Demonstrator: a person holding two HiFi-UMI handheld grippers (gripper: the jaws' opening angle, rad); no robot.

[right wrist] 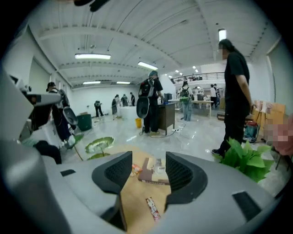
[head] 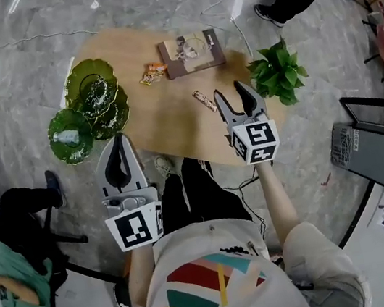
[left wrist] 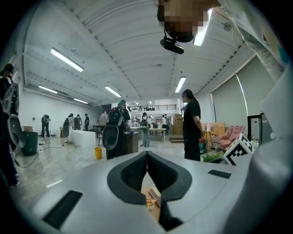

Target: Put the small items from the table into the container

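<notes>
Right now the right gripper (head: 230,95) hovers over the near end of the wooden table (head: 172,127), jaws apart with nothing between them. A wrapped snack bar (head: 204,100) lies on the wood just ahead of its tips. Further on sits an orange snack packet (head: 153,73), just beside a brown box (head: 191,52). The left gripper (head: 121,136) hangs at the table's near edge, jaws together at the tips and empty. The green leaf-shaped dishes (head: 94,100) stand at the table's left end, and a potted plant (head: 278,71) at its right.
</notes>
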